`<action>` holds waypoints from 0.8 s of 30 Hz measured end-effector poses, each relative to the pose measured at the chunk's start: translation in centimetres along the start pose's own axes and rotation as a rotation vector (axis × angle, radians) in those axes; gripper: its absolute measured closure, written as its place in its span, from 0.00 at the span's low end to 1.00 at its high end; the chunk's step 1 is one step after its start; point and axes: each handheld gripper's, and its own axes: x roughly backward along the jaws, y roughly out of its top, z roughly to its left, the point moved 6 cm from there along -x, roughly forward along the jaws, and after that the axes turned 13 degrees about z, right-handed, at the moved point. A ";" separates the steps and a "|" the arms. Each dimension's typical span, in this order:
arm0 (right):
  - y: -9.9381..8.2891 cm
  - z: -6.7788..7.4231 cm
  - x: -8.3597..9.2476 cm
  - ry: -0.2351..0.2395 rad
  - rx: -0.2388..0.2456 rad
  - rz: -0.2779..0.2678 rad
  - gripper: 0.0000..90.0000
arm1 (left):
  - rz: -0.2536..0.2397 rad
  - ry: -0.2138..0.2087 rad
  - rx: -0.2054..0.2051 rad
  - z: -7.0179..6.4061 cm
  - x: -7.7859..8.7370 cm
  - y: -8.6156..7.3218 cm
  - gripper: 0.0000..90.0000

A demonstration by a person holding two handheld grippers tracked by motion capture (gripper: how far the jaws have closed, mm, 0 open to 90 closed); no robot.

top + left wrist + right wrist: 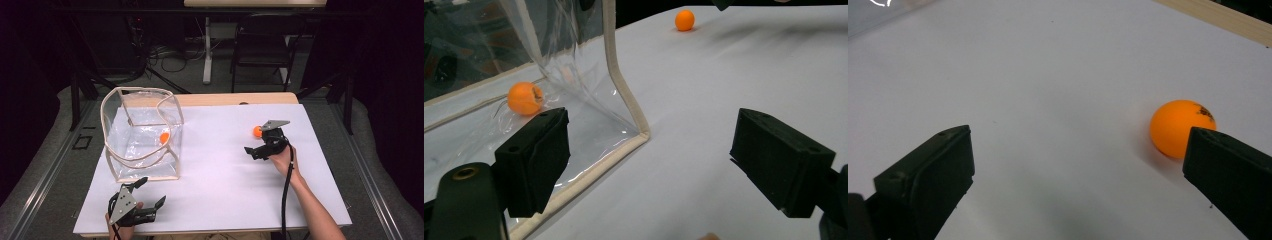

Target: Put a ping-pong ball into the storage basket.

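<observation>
A: In the high view, what is seen nearest?
B: The left claw point(148, 192), held wide open just short of the clear bag point(141, 134); a ball point(164, 137) is seen inside the bag. The right claw point(253, 149) is spread open, with a second ball point(257, 131) close beside it.

A: And in the left gripper view?
B: The bag point(624, 107) corner is framed between the parted jaws, the bagged ball point(524, 98) above the left jaw.

A: The right gripper view?
B: The second ball point(1178, 127) is seen touching the right jaw's inner tip, ungripped.

Lab, dark curtains point(385, 75), floor cables point(170, 55)
</observation>
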 end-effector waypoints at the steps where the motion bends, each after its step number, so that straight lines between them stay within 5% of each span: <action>1: 0.1 -0.3 -0.1 -0.009 -0.003 -0.002 0.00 | 0.000 0.001 0.000 0.0 0.0 0.0 0.17; 24: 1.3 -4.2 -2.7 -0.026 -0.114 0.022 0.00 | 0.000 0.004 0.001 0.1 0.1 -0.1 0.17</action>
